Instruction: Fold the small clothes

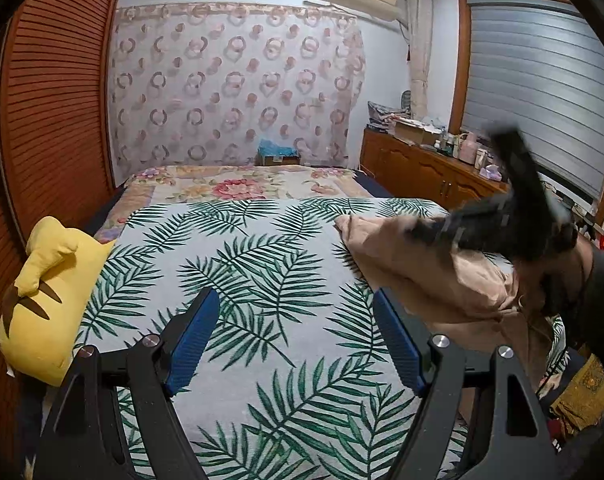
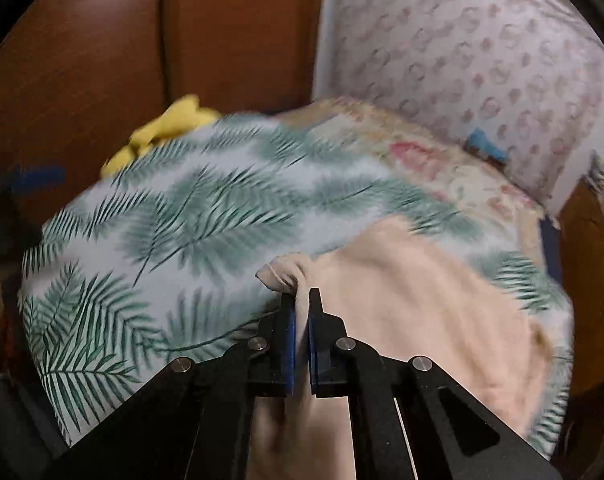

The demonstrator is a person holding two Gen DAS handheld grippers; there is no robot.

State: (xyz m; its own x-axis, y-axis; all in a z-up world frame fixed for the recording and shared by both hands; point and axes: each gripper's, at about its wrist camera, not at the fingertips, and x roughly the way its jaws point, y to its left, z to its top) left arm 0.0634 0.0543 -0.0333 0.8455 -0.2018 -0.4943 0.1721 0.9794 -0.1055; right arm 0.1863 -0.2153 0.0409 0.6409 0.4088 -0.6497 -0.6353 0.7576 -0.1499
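A beige garment (image 1: 434, 276) lies crumpled on the right side of the palm-leaf bed cover (image 1: 241, 264). My left gripper (image 1: 293, 340) is open and empty, low over the cover, left of the garment. My right gripper (image 2: 300, 300) is shut on a bunched edge of the beige garment (image 2: 418, 300), with cloth pinched between the blue pads. In the left wrist view the right gripper (image 1: 426, 232) is blurred above the garment.
A yellow plush toy (image 1: 49, 300) sits at the bed's left edge beside a wooden louvred wardrobe (image 1: 53, 100). A floral blanket (image 1: 237, 184) covers the far end of the bed. A cluttered wooden cabinet (image 1: 422, 164) stands at the right under a window.
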